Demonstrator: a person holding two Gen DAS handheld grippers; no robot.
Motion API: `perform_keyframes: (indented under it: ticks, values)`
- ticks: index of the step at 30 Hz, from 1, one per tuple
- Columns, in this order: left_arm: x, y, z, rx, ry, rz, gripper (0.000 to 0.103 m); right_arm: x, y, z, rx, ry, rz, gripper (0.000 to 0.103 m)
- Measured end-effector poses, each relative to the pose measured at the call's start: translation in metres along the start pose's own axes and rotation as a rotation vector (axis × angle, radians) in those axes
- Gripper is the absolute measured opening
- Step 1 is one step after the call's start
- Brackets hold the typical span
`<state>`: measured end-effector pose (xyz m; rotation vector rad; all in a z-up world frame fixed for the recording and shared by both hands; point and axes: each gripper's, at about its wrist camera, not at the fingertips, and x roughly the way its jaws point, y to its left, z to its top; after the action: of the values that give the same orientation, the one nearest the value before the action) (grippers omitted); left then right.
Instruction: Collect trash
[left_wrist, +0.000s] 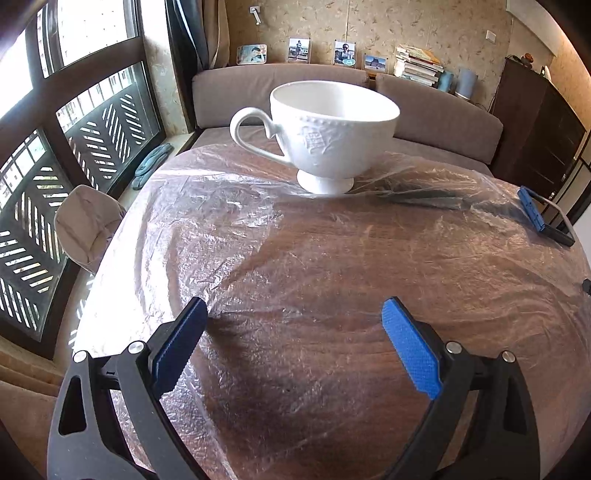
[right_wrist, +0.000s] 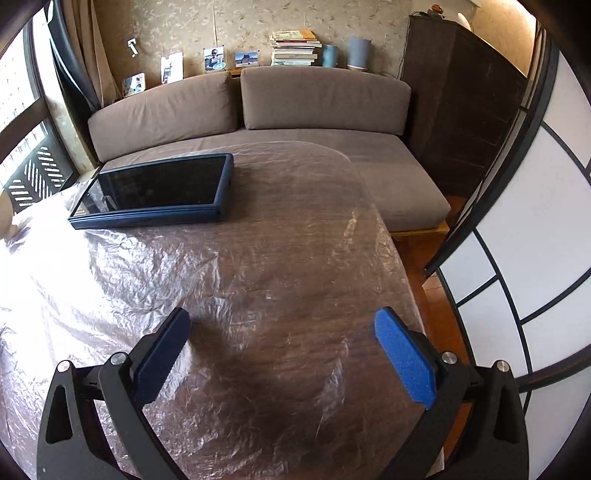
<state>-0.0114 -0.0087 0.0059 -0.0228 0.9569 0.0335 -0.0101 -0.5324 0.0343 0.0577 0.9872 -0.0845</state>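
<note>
A crinkled clear plastic sheet (left_wrist: 229, 229) covers the whole wooden table and shows again in the right wrist view as plastic sheet (right_wrist: 122, 266). My left gripper (left_wrist: 293, 314) hangs open just above it near the front, nothing between its blue pads. A white footed cup (left_wrist: 325, 133) stands on the sheet at the far side, well ahead of the left gripper. My right gripper (right_wrist: 282, 321) is open over the sheet too, holding nothing. A dark blue tablet (right_wrist: 155, 190) lies flat on the sheet ahead and left of it, seen edge-on as tablet (left_wrist: 543, 218) in the left wrist view.
A grey-brown sofa (right_wrist: 280, 107) runs behind the table, with books (right_wrist: 295, 48) and photos on the ledge above. A chair back (left_wrist: 86, 225) sits at the table's left by the window. A dark cabinet (right_wrist: 458, 110) and a white panelled screen (right_wrist: 524, 229) stand to the right.
</note>
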Motion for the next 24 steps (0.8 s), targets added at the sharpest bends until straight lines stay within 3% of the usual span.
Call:
perform_keyframes:
  ticks: [6,24]
  values:
    - [-0.0001,-0.0041,0.0002,0.008,0.009,0.007,0.101,-0.0007,0.0011,-0.0008,-0.001,0.001,-0.004,0.099]
    - [0.0008,-0.0028,0.0004,0.002,0.011,0.004,0.102,-0.0022,0.0011,-0.0044,-0.010,0.002,0.002,0.099]
